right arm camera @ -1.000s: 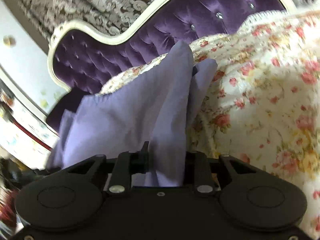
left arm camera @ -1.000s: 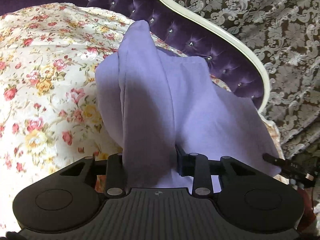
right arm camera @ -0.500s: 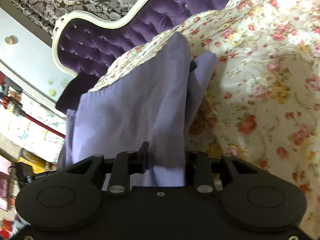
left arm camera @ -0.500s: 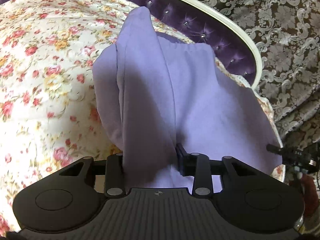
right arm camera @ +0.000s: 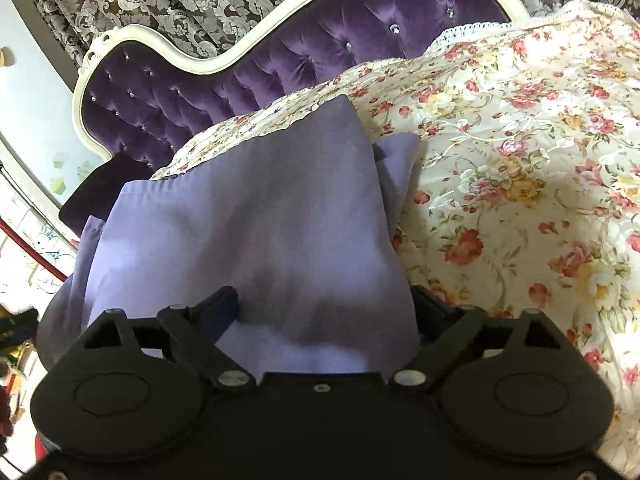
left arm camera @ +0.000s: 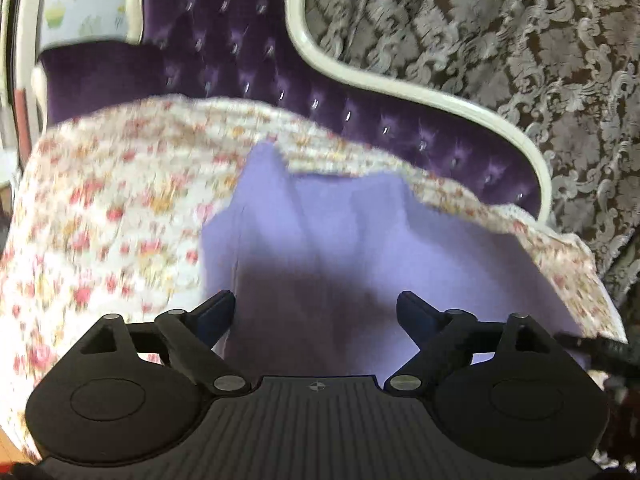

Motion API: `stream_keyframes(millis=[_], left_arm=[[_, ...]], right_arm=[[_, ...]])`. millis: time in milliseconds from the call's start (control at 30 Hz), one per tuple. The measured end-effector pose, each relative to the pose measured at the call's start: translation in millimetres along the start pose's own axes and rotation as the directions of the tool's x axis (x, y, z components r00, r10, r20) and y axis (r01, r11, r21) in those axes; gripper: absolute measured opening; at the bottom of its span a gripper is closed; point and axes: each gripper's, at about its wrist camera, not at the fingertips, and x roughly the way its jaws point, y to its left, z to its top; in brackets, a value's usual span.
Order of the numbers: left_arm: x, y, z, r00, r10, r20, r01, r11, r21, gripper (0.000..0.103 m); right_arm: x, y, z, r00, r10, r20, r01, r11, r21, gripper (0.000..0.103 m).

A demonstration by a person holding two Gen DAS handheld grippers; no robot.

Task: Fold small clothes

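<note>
A lavender garment (left arm camera: 360, 240) lies partly folded on the floral bedspread (left arm camera: 112, 216). In the blurred left wrist view my left gripper (left arm camera: 316, 308) hovers at its near edge, jaws opening wide. The cloth lies between the fingers and neither pad presses on it. In the right wrist view the same garment (right arm camera: 260, 220) shows a folded layer on top with a corner peeking out at its right. My right gripper (right arm camera: 324, 300) is also opening. The cloth spreads loosely between its fingers and hides part of the right finger.
A purple tufted headboard (right arm camera: 280, 56) with a curved white frame (left arm camera: 400, 84) stands behind the bed. A brown and silver damask curtain (left arm camera: 520, 40) hangs beyond it. The bedspread (right arm camera: 520, 160) stretches to the right of the garment. A dark object (left arm camera: 600, 348) pokes in at the right edge.
Both grippers were shut on raised folds of the lavender cloth and have now spread their jaws and let go. The cloth has dropped flatter. The left view has pulled back and upward.
</note>
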Motion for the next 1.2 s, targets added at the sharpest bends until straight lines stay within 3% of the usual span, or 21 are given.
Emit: stream_keyframes(millis=[133,267,533,633,700,800,967,1200], left_arm=[[-5.5,-24.9,13.0,0.996,-0.017,0.09,0.012,0.998,0.058,0.088],[8.4,-50.7,23.6,0.992,-0.068,0.103,0.056,0.992,0.115,0.088],[98.2,-76.7,19.9,0.998,-0.035,-0.048,0.039,0.995,0.094,0.088],[128.3,-81.1,10.9,0.994,0.018,-0.107,-0.005,0.992,0.125,0.089],[143.1,-81.0,1.3,0.991,0.049,-0.127,-0.027,0.985,0.169,0.098],[147.2,-80.3,-6.8,0.991,0.061,-0.117,-0.039,0.982,0.184,0.103],[145.5,-79.9,-6.8,0.989,0.067,-0.129,-0.042,0.982,0.186,0.103],[150.7,-85.4,-4.9,0.988,0.084,-0.129,-0.058,0.979,0.194,0.103]], right_arm=[[-2.8,2.7,-1.0,1.0,-0.009,0.015,0.009,1.0,-0.012,0.094],[-3.3,4.8,-1.6,1.0,-0.009,0.024,0.01,1.0,-0.019,0.094],[2.1,1.9,-0.3,1.0,0.021,0.008,-0.021,1.0,-0.017,0.097],[6.0,-5.0,3.1,0.998,0.056,-0.006,-0.056,0.998,0.011,0.099],[9.7,-10.8,5.6,0.997,0.072,-0.016,-0.072,0.997,0.03,0.1],[14.8,-23.1,9.1,0.992,0.122,-0.016,-0.12,0.989,0.082,0.102],[26.9,-41.7,19.2,0.969,0.246,0.0,-0.243,0.958,0.15,0.103],[49.7,-48.8,34.8,0.913,0.408,0.018,-0.404,0.895,0.188,0.103]])
